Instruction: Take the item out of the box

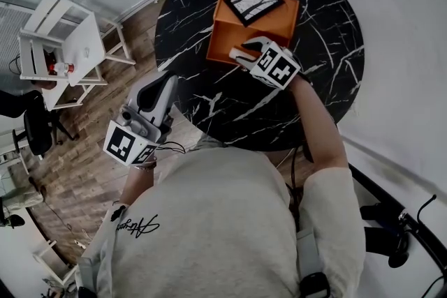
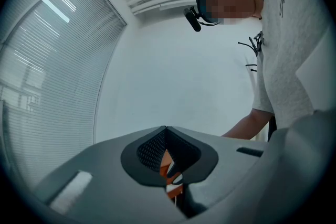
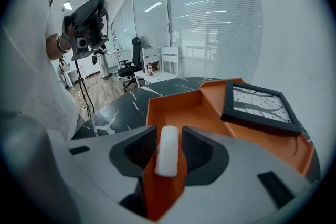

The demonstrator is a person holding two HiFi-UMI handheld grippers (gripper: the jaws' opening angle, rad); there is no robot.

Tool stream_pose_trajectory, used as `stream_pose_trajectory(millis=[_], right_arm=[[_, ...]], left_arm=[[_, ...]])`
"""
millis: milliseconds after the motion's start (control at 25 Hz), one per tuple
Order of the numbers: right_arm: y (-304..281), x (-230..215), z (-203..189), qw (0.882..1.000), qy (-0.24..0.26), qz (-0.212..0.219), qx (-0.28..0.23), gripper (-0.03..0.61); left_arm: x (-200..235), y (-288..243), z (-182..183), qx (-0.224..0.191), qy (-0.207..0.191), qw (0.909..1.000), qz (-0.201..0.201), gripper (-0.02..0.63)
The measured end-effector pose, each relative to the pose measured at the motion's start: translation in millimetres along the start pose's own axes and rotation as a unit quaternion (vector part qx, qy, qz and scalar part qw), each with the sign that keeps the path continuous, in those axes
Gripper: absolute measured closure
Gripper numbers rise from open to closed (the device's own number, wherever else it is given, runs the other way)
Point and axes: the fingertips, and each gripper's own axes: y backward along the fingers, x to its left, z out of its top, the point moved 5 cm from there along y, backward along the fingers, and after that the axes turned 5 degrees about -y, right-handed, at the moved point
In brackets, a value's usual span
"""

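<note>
The black tabletop [image 1: 328, 80] carries an orange box [image 1: 230, 38] near its far edge. A frame [image 1: 253, 1] lies tilted on the box's far side. The right gripper [image 1: 250, 51] has narrow jaws clamped on the box's near wall and a white strip [image 3: 168, 150]. The left gripper [image 1: 166, 80], jaws together and empty, hangs off the left edge.

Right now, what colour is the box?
Orange. The box shows best in the head view.
</note>
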Motion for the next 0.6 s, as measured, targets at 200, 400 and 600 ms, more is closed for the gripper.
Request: stream_pose_trajectory(millis=[200,400,600], right_arm=[[-7.0,-0.1,-3.2,0.999,0.013,0.015,0.031,0.453],[-10.1,-5.9,-6.1,0.999,0.005,0.019,0.044,0.453],[-14.8,-11.7,-9.3,0.999,0.005,0.017,0.048,0.453]], left_arm=[[1.6,2.2,0.1,0.003,-0.001,1.0000,0.006,0.611],[0.5,3.5,0.1,0.004,-0.003,0.9999,0.010,0.611],[0.8,4.2,-0.2,0.007,-0.003,0.9999,0.012,0.611]])
